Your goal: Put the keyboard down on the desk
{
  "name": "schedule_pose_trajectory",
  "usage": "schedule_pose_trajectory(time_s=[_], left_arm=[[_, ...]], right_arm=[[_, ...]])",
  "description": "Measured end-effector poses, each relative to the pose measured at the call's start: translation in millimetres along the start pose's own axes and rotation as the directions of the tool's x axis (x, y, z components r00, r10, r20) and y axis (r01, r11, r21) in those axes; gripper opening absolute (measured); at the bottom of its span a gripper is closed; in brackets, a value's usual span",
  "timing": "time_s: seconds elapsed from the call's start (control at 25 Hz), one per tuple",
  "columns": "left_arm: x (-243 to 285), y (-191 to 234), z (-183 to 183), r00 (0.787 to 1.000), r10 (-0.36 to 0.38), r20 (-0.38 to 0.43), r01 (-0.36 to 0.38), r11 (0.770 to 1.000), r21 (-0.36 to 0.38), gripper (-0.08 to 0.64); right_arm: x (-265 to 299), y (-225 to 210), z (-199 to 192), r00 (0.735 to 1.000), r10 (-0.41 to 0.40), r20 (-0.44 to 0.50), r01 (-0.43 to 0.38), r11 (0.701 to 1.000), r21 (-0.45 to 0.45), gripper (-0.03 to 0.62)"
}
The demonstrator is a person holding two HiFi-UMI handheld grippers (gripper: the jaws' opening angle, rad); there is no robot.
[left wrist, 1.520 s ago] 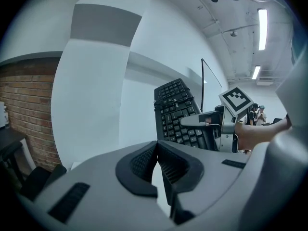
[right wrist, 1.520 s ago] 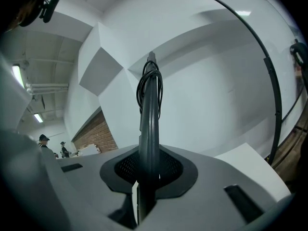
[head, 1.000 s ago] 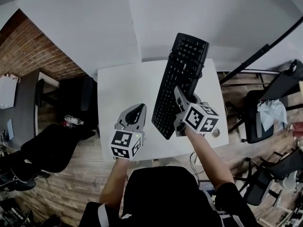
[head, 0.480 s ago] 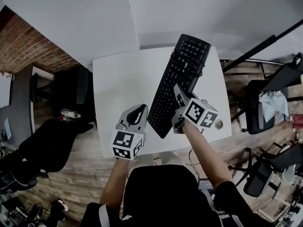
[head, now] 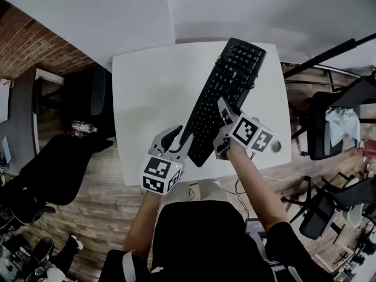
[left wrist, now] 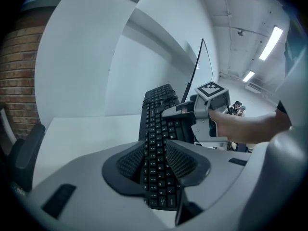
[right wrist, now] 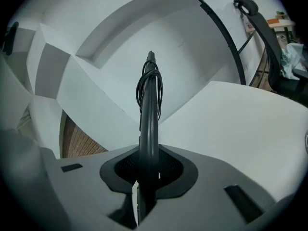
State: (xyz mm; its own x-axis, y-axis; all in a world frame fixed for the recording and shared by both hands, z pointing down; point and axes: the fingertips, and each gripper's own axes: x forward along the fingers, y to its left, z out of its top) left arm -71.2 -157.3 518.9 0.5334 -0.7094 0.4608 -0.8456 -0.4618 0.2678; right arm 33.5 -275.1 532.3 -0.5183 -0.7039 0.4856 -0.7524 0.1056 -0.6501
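Change noted: a second ago the left gripper (head: pixel 175 141) hung closed and apart, to the left of the long black plastic keyboard (head: pixel 220 98). It has now come in at the keyboard's near end. Its jaws are opening, and in the left gripper view that near end lies in the gap, the ribbed pads (left wrist: pixel 129 161) flanking it without clearly pressing. The right gripper (head: pixel 223 113) has not altered: it is clamped on the keyboard's long right edge about halfway along, the board seen edge-on between its jaws in the right gripper view. The keyboard is tipped up on its side over the white rectangular desk (head: pixel 153 98), running diagonally from the near middle to the far right corner. Whether its lower edge touches the top I cannot tell. My reading is that a second hold is being prepared so the board can be lowered flat; it is not yet laid down. Count: one keyboard, one coiled black cable (head: pixel 238 78) bundled at its far end, one desk, two grippers, one small round grey disc (head: pixel 276 147) near the desk's right edge.
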Motion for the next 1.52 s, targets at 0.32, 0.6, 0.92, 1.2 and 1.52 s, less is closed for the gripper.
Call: schedule_pose_trajectory(time_s=[0.32, 0.6, 0.92, 1.2, 1.52], left_arm=[[10, -37, -35, 0.991, -0.111, -0.071, 0.114, 0.992, 0.049, 0.230], [17, -72, -61, 0.968, -0.179, -0.176, 0.205, 0.968, 0.143, 0.296], [30, -75, -92, 0.953, -0.108, -0.284, 0.185, 0.948, 0.259, 0.308], [37, -69, -107, 0.952, -0.065, -0.301, 0.155, 0.946, 0.286, 0.308], [38, -45, -109, 0.956, -0.053, -0.288, 0.137, 0.950, 0.280, 0.307]], right_arm=[[5, -20, -6, 1.000, -0.005, 0.004, 0.005, 0.996, 0.086, 0.091], [9, -23, -9, 1.000, -0.001, -0.007, 0.002, 0.993, 0.119, 0.091], [11, -29, -14, 1.000, -0.006, -0.018, 0.008, 0.986, 0.164, 0.091], [16, -34, -20, 1.000, -0.009, -0.028, 0.014, 0.980, 0.199, 0.091], [31, -36, -26, 1.000, -0.012, -0.028, 0.018, 0.970, 0.242, 0.091]])
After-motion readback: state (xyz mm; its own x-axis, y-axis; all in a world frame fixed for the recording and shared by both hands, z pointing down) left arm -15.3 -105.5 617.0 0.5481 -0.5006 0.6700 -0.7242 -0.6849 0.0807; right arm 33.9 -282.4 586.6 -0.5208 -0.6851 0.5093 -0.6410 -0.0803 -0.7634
